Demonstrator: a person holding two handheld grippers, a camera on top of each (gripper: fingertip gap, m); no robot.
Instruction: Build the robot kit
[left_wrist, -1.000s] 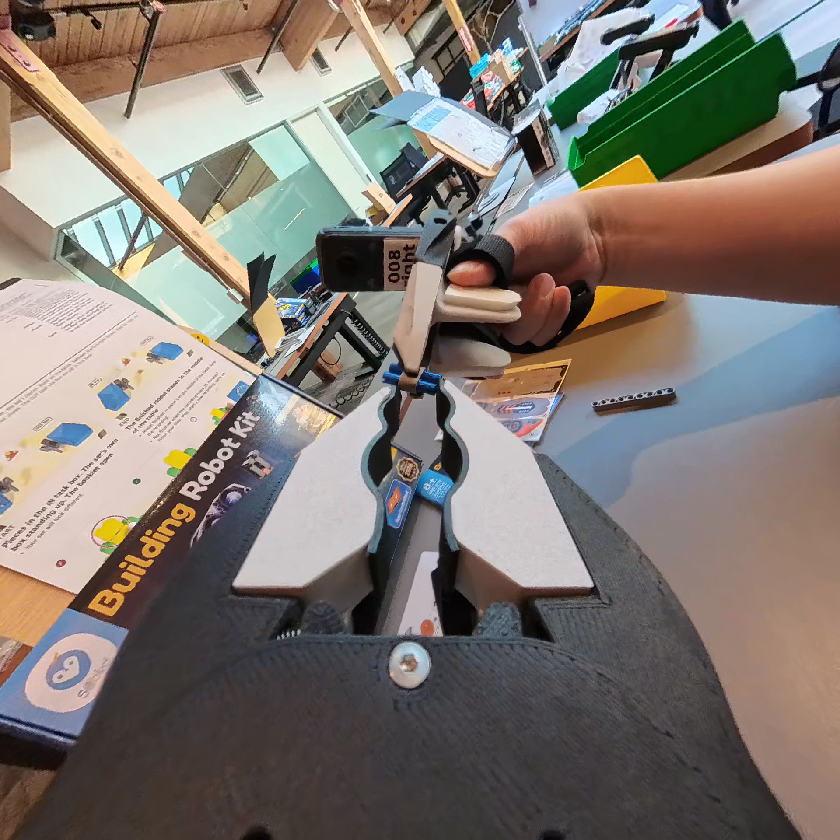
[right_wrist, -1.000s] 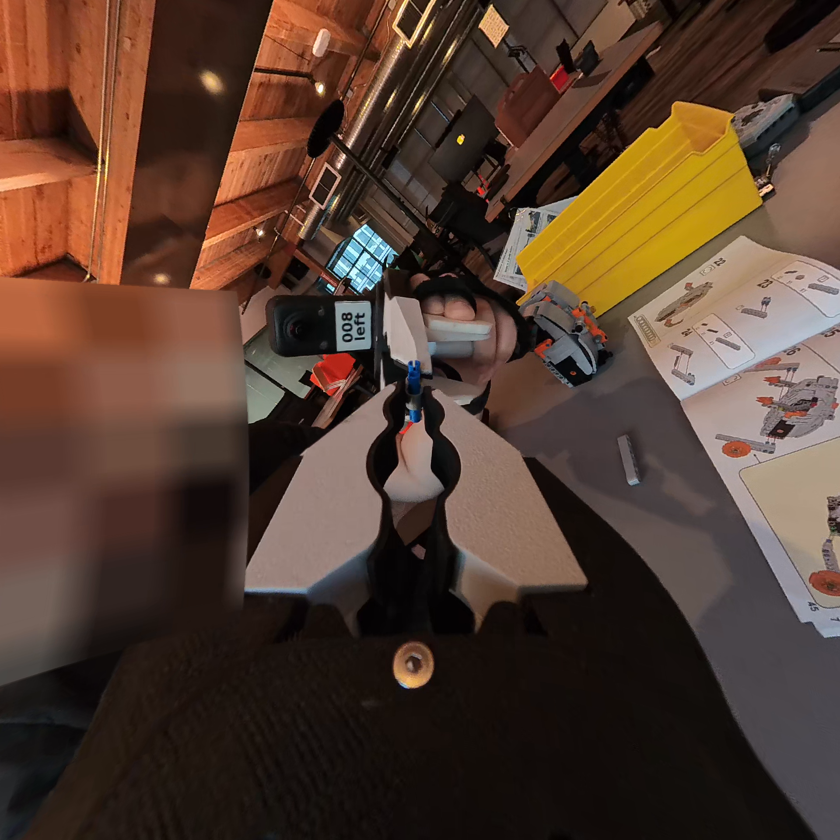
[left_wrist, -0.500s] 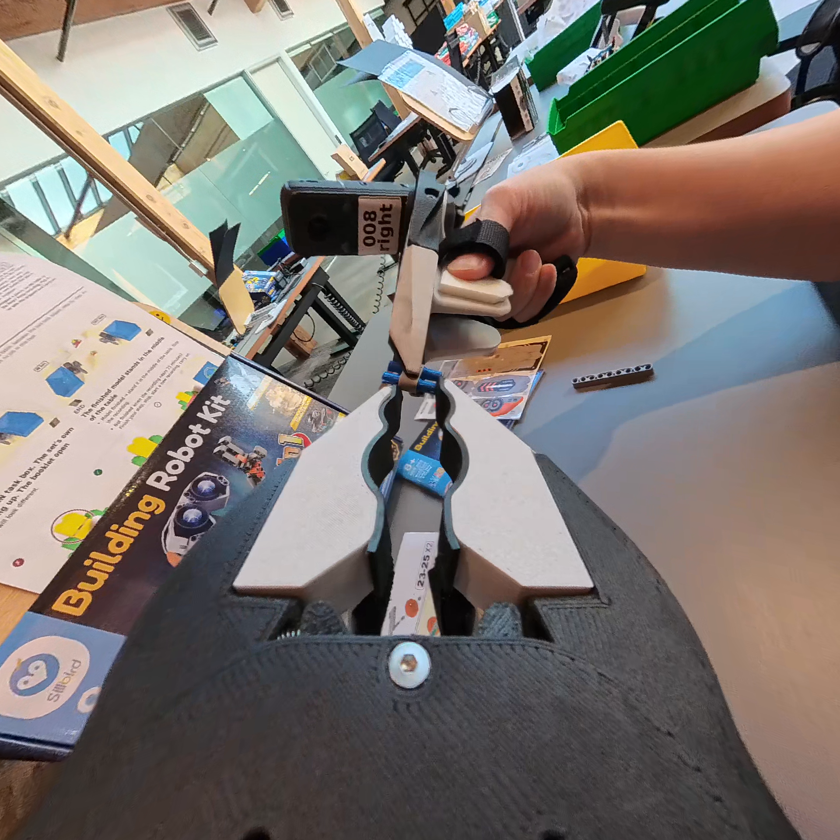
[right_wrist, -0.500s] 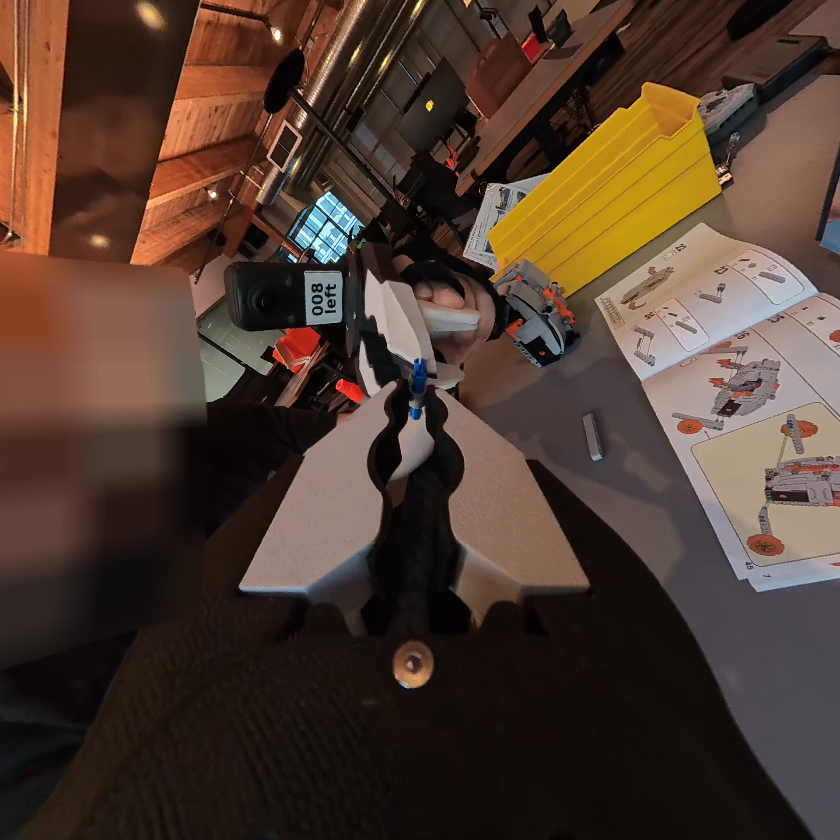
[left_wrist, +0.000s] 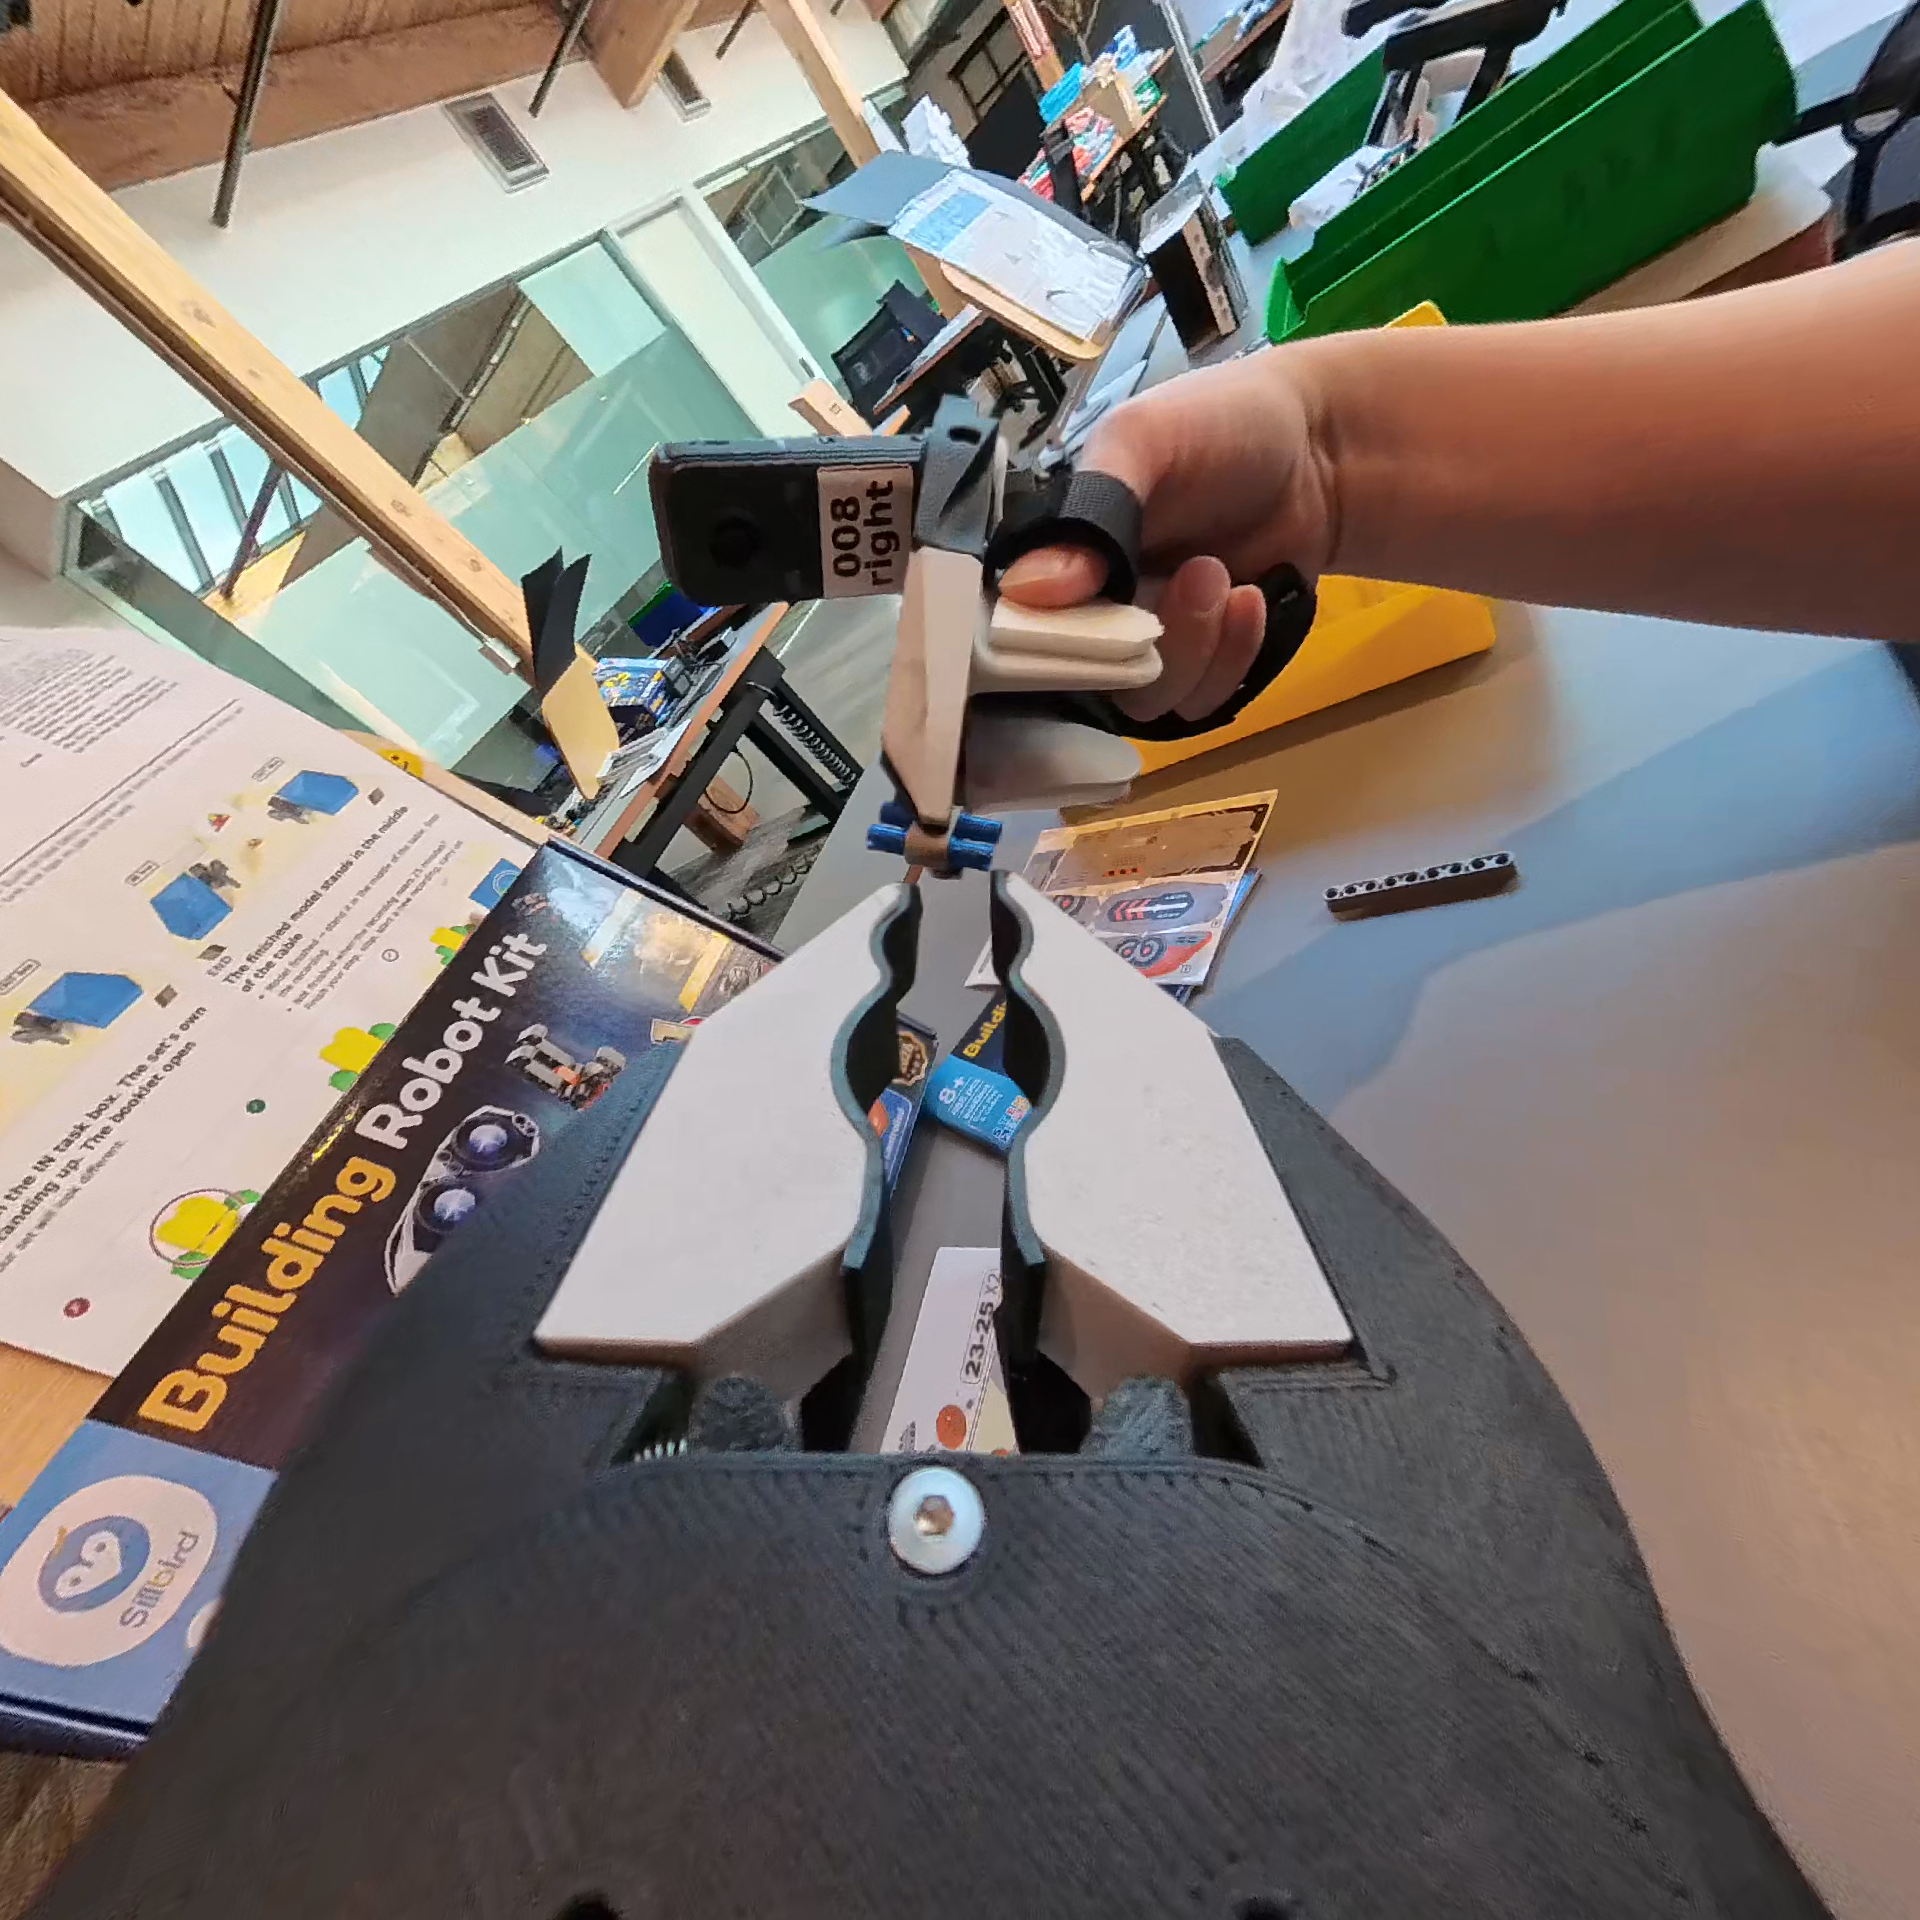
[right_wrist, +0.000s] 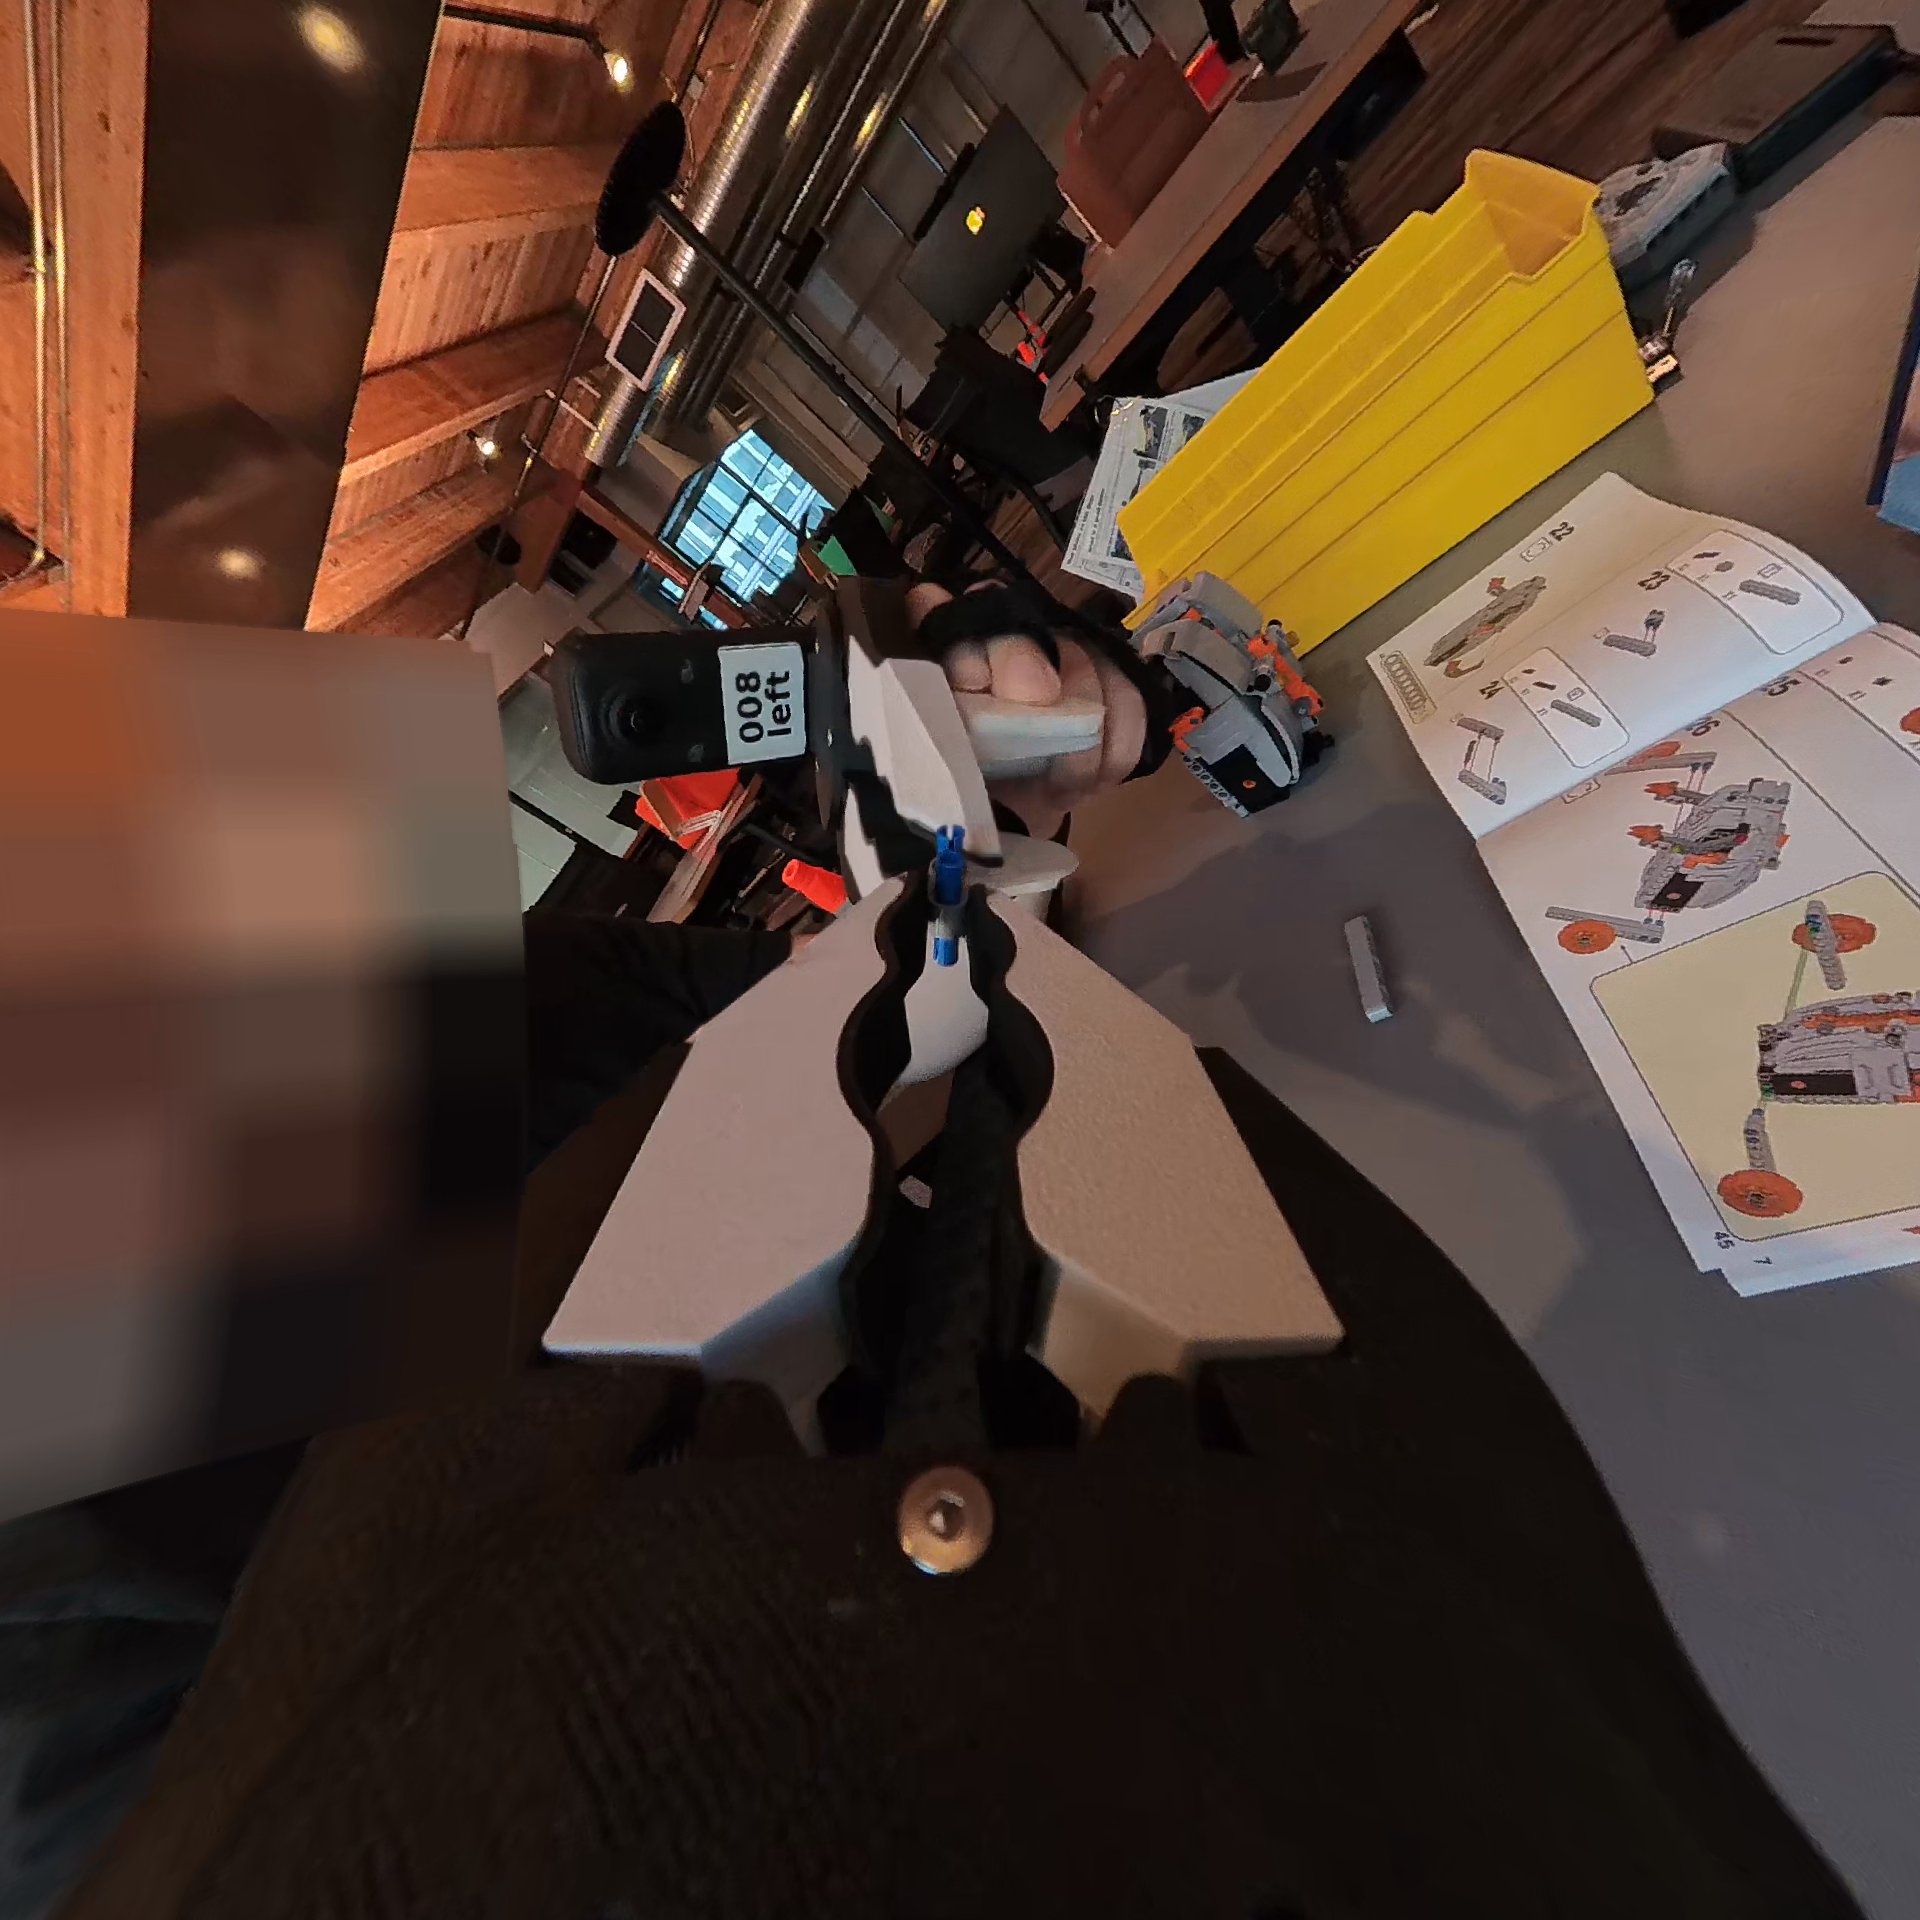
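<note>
My right gripper is shut on a small grey connector with blue pins and holds it above the grey table. In the left wrist view the same piece hangs at the tips of the right gripper, which a hand holds. My left gripper points at that piece from just below. Its jaws stand a little apart with nothing between them. In the right wrist view the left gripper meets the piece tip to tip.
On the left side lie a dark kit box, a printed sheet, a sticker sheet and a dark beam. On the right side are a yellow bin, a part-built grey and orange model, an open booklet and a grey beam. Left and right tips are no more than a few centimetres apart.
The pinned piece sat right at my left gripper's tips; now it is slightly beyond them, still in the right gripper. Both views have swung a little.
</note>
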